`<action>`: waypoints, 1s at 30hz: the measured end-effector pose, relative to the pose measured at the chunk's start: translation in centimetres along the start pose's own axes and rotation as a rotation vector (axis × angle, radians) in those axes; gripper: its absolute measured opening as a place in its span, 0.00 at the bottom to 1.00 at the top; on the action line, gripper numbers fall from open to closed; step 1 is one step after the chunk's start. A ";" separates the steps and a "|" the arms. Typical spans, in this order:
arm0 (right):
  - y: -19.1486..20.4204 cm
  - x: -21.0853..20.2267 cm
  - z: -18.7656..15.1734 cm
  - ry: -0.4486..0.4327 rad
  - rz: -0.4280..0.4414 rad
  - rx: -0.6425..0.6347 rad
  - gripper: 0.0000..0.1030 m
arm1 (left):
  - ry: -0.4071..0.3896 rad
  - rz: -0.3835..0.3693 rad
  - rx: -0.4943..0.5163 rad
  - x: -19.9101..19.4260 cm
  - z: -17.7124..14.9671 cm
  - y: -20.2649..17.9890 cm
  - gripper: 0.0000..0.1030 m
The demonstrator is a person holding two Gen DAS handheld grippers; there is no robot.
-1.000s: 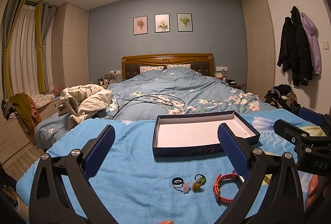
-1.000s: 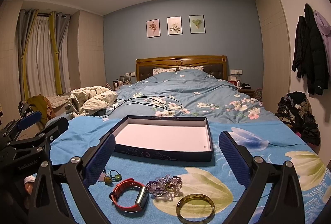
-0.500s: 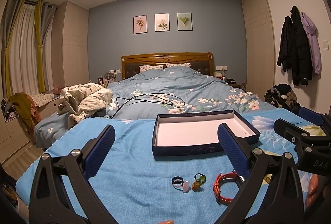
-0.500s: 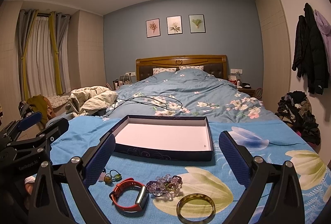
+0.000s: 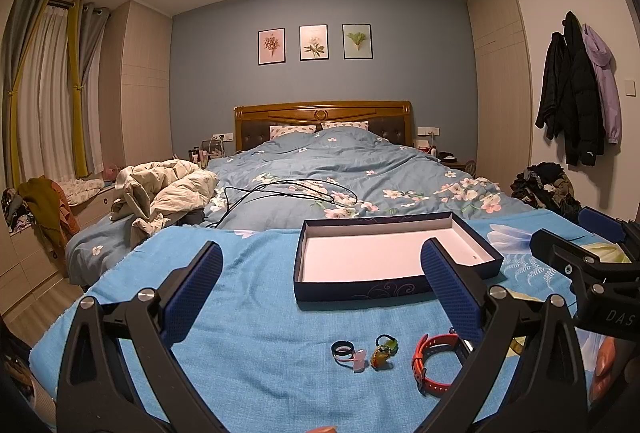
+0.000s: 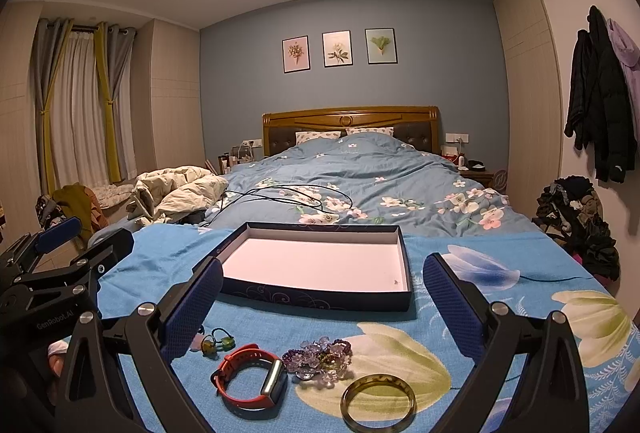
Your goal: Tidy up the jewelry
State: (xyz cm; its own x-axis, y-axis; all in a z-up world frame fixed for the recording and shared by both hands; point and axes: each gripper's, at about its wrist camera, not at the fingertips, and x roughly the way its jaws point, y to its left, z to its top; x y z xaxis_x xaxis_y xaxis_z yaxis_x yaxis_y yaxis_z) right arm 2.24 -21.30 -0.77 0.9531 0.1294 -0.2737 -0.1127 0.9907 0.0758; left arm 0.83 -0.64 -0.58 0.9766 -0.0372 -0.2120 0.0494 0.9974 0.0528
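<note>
A dark blue box lid (image 5: 360, 291) (image 6: 316, 299) with a white inside lies open and empty on the blue cloth. In front of it lie a black ring (image 5: 342, 347), a pink bead (image 5: 360, 361), a green-amber charm (image 5: 383, 351) (image 6: 216, 343), a red watch band (image 5: 436, 363) (image 6: 250, 377), a purple crystal bracelet (image 6: 318, 357) and an amber bangle (image 6: 378, 403). My left gripper (image 5: 322, 297) is open and empty above the ring. My right gripper (image 6: 322, 307) is open and empty above the watch band and bracelet.
The cloth covers the foot of a bed with a floral duvet (image 5: 340, 169). A black cable (image 5: 288, 193) lies on the duvet behind the box. A cream blanket pile (image 5: 164, 189) sits at left. Clothes are heaped on the floor at right (image 6: 576, 221).
</note>
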 end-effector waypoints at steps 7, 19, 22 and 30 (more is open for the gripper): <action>-0.2 0.1 0.0 0.000 0.003 0.000 0.94 | 0.001 0.000 -0.001 0.0 0.1 0.1 0.95; -0.3 0.2 -0.1 0.002 0.004 0.000 0.94 | 0.013 -0.008 -0.004 0.2 -0.6 -0.2 0.95; -0.3 0.2 -0.2 0.006 0.006 0.001 0.94 | 0.013 -0.009 -0.006 0.3 -0.6 -0.1 0.95; -0.5 0.2 -0.2 0.004 0.007 0.000 0.94 | 0.016 -0.014 -0.005 0.6 -0.4 0.1 0.95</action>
State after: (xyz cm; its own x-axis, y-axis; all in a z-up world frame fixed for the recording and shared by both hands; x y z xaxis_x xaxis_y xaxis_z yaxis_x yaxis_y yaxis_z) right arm 2.48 -21.72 -1.03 0.9511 0.1369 -0.2768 -0.1196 0.9897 0.0783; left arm 1.30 -0.59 -1.10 0.9723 -0.0500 -0.2281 0.0618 0.9971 0.0452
